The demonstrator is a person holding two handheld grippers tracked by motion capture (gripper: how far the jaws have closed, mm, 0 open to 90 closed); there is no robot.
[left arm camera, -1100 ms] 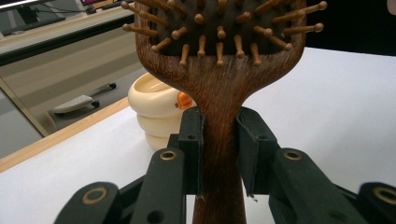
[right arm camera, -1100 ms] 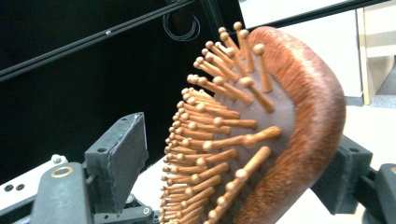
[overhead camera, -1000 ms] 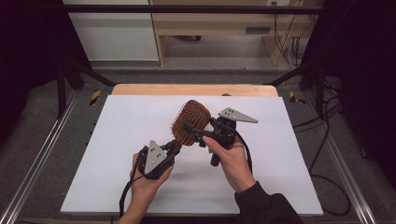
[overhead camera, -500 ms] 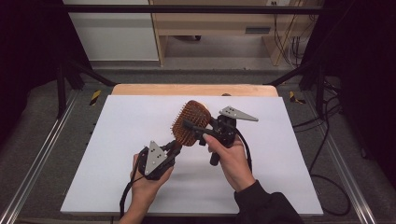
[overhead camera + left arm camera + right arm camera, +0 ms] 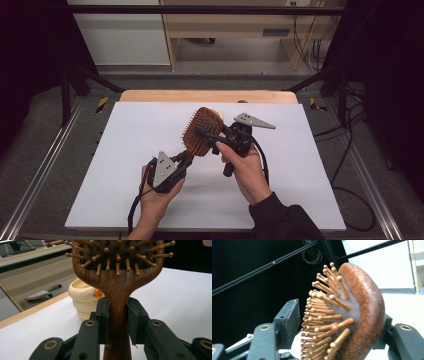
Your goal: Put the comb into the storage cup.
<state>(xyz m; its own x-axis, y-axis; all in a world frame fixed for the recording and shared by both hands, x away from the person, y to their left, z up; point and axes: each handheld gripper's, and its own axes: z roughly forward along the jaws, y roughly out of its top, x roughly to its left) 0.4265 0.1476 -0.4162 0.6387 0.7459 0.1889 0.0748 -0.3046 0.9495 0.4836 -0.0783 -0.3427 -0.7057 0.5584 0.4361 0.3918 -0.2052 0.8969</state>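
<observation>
A dark wooden hairbrush [image 5: 205, 120] with wooden pins is held up over the white table [image 5: 125, 150]. My left gripper [image 5: 187, 156] is shut on its handle, just below the head; in the left gripper view both pads [image 5: 102, 315] press the handle [image 5: 117, 285]. My right gripper [image 5: 207, 135] is open and straddles the brush head. In the right gripper view one jaw stands just off the pin tips, and the other is behind the rounded back [image 5: 364, 305]. The pins are not bent.
A cream, ring-stacked object [image 5: 85, 297] with an orange spot stands on the table behind the brush, near the wooden far edge [image 5: 210, 96]. Dark frame rails run along both sides. Cables trail from both grippers toward the person.
</observation>
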